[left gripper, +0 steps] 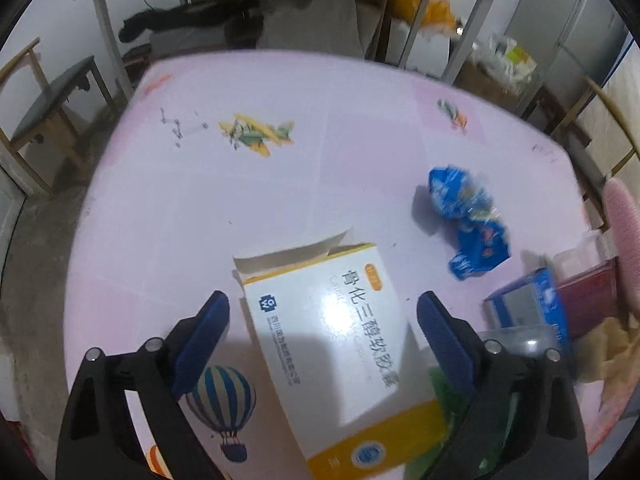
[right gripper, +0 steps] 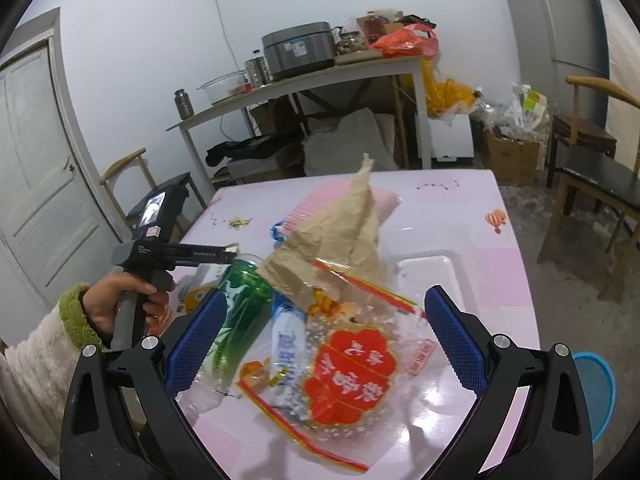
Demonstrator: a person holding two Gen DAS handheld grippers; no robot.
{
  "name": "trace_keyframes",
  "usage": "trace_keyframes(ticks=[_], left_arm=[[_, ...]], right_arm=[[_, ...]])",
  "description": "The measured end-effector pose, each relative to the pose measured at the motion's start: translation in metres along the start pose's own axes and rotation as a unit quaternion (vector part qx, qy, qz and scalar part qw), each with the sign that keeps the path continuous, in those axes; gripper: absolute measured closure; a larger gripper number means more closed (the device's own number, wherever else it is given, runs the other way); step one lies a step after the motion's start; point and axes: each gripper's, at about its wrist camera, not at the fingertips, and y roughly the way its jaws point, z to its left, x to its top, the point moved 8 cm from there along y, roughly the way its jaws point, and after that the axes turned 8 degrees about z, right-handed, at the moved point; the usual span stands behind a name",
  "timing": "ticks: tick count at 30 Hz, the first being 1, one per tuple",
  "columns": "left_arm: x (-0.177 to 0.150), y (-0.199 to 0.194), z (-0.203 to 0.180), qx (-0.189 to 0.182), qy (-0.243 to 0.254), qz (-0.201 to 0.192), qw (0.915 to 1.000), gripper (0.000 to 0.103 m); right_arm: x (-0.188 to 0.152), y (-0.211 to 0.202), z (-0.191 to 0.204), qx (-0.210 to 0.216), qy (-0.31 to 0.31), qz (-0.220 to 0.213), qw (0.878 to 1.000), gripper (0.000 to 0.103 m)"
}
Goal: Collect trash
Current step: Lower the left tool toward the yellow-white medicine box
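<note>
A white and yellow medicine box (left gripper: 340,340) with an open flap lies on the pink table (left gripper: 320,120). My left gripper (left gripper: 323,300) hovers over it, open, one blue pad on each side and neither touching. A crumpled blue wrapper (left gripper: 468,220) lies further right. My right gripper (right gripper: 326,298) stands open above a heap: a green bottle (right gripper: 240,304), a clear water bottle (right gripper: 286,344), a clear bag with a red label (right gripper: 352,380) and a brown paper bag (right gripper: 344,232). Nothing is gripped.
A blue carton (left gripper: 532,304) and a reddish clear container (left gripper: 588,292) sit at the table's right edge. A clear plastic tray (right gripper: 432,276) lies behind the heap. A blue bin (right gripper: 596,384) stands on the floor to the right. Chairs (right gripper: 592,200) and a cluttered side table (right gripper: 320,76) stand around.
</note>
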Motion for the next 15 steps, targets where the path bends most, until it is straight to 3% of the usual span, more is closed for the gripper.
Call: trace_keyframes(ticks=[8, 15], left_arm=[[-0.007, -0.003, 0.020, -0.021, 0.004, -0.011, 0.9997, 0.019], [-0.023, -0.015, 0.048, -0.031, 0.005, -0.023, 0.9992, 0.016]], right_arm=[[0.008, -0.001, -0.004, -0.005, -0.014, 0.002, 1.000, 0.008], [0.063, -0.005, 0.035, 0.044, -0.077, 0.003, 0.996, 0.008]])
